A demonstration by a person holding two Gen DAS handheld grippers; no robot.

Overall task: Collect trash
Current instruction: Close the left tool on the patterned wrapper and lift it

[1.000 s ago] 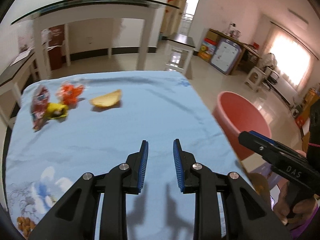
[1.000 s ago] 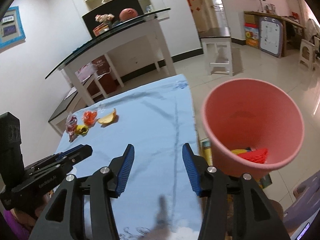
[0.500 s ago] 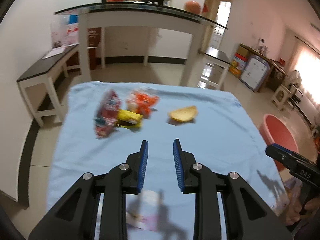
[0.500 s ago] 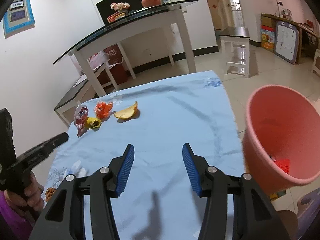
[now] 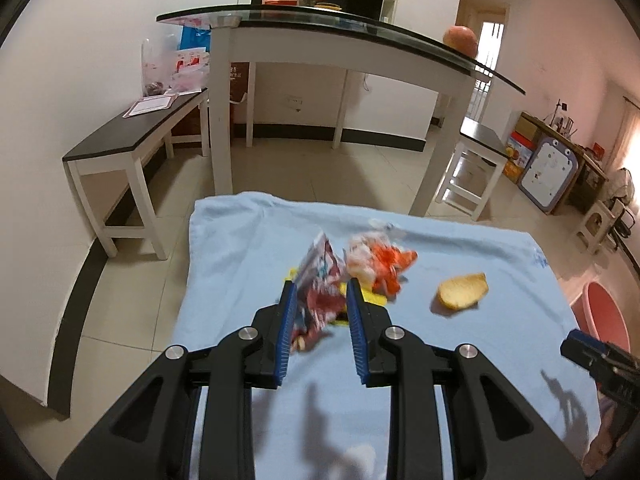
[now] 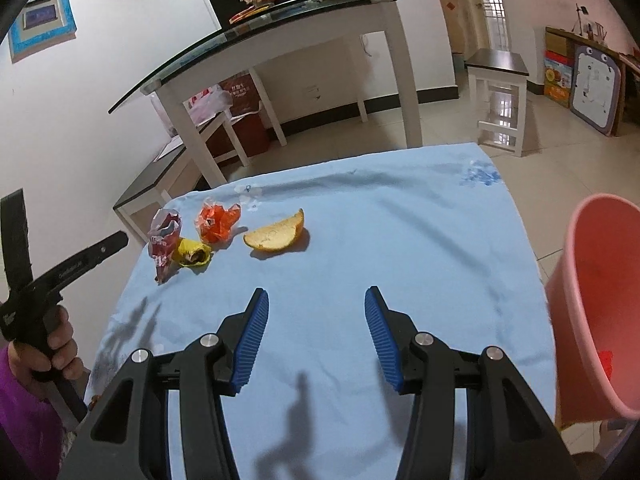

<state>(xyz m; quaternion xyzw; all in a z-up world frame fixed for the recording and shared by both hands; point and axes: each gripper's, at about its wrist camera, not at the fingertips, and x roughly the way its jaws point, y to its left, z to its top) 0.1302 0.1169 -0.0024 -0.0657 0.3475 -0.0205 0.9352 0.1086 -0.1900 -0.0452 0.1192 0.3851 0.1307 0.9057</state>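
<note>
The left gripper point(image 5: 318, 312) points down at the red wrapper point(image 5: 320, 296), jaws partly open and framing it without touching, likely lined up for a pick. The wrapper lies on the blue-clothed surface point(image 6: 360, 240) among an orange wrapper point(image 6: 218, 220), a yellow scrap point(image 6: 192, 254) and a peel point(image 6: 276, 234). The right gripper point(image 6: 316, 328) hangs empty, jaws wide, near the pink bin point(image 6: 592, 300), which stands beside the surface's edge for drops.

two wrist views, shared tablecloth point(image 5: 460, 360)

Both tongs, left point(image 5: 319, 308) and right point(image 6: 316, 316), angle downward with jaws apart, gripping nothing.
</note>
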